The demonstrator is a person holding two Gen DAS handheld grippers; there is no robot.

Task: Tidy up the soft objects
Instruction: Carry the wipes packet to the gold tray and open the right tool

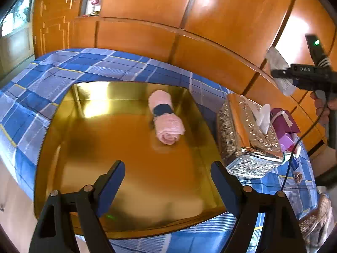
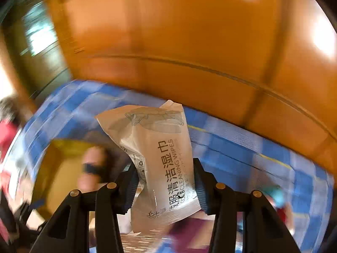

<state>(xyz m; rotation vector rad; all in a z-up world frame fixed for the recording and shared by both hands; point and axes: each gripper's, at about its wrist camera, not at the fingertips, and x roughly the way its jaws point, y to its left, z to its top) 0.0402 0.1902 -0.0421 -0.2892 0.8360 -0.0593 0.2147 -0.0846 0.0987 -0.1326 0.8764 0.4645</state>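
The right gripper (image 2: 166, 181) was clamped on a white wipes pack (image 2: 160, 158), held in the air above the blue checked cloth (image 1: 63, 67). The left gripper (image 1: 168, 179) hung wide open and empty over the gold tray (image 1: 126, 179), where a pink towel roll (image 1: 166, 118) lay.

Both wrist views look steeply down toward the wooden wardrobe (image 1: 147, 4); the left sits close over the gold tray (image 1: 134, 189), sharing tray and blue checked cloth (image 2: 242, 154).
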